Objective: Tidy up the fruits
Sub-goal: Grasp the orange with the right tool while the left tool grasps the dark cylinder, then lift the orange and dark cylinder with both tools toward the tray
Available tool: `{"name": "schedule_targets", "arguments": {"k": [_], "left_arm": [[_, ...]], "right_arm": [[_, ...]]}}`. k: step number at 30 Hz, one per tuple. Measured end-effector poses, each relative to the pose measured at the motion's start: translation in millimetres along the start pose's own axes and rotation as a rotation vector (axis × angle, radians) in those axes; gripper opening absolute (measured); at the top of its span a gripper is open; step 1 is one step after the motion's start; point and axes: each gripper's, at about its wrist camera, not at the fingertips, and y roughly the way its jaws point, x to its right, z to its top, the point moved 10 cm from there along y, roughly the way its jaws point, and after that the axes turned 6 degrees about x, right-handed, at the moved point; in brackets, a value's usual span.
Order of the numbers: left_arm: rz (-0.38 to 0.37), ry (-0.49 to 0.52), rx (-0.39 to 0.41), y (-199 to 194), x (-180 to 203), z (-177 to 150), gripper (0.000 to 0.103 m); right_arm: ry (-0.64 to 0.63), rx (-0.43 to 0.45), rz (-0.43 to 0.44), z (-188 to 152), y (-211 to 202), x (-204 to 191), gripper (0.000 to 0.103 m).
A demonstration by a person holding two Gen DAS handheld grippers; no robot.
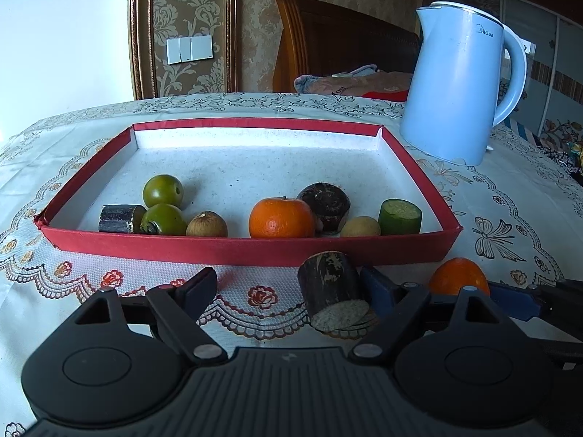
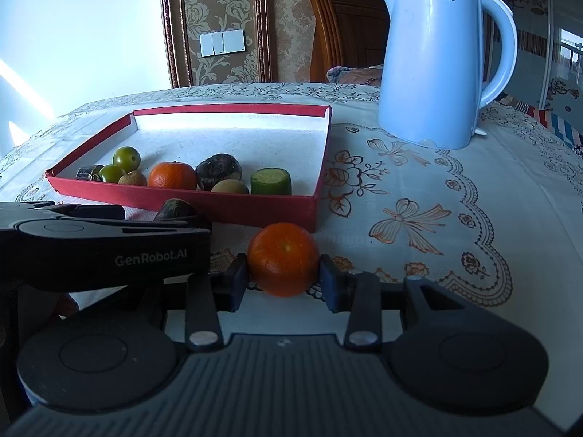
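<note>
A red tray (image 1: 237, 248) (image 2: 226, 208) holds several fruits: an orange (image 1: 281, 218), green round fruits (image 1: 162, 191), brown longans (image 1: 206, 224), a dark chestnut-like piece (image 1: 325, 204), a green cut stub (image 1: 400, 216) and a dark cane piece (image 1: 120, 218). In front of the tray, my left gripper (image 1: 288, 291) is open around a dark cane stub (image 1: 329, 286) on the cloth; the stub is beside the right finger and far from the left finger. My right gripper (image 2: 283, 281) is shut on a second orange (image 2: 282, 258) (image 1: 457, 276), just right of the left gripper.
A light blue kettle (image 1: 455, 83) (image 2: 430, 65) stands on the embroidered tablecloth (image 2: 419, 200), behind and to the right of the tray. The back half of the tray holds no fruit. A wooden headboard (image 1: 328, 36) and bedding lie beyond the table.
</note>
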Motion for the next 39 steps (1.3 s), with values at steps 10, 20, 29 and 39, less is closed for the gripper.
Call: {"name": "schedule_targets", "arguments": {"k": [10,20,29,39], "left_arm": [[0.021,0.016,-0.006,7,0,0,0.088],[0.048,0.007,-0.005,5,-4,0,0.088],[0.088,-0.003,0.001,-3,-20,1,0.087],[0.051,-0.028,0.022,-18,-32,0,0.075]], "right_arm": [[-0.004,0.0,-0.003,-1,-2,-1,0.038],[0.012,0.003,0.004,-6,-12,0,0.038],[0.0,0.004,-0.013,-5,-11,-3,0.039],[-0.036,-0.003,-0.019,-4,-6,-9,0.039]]}}
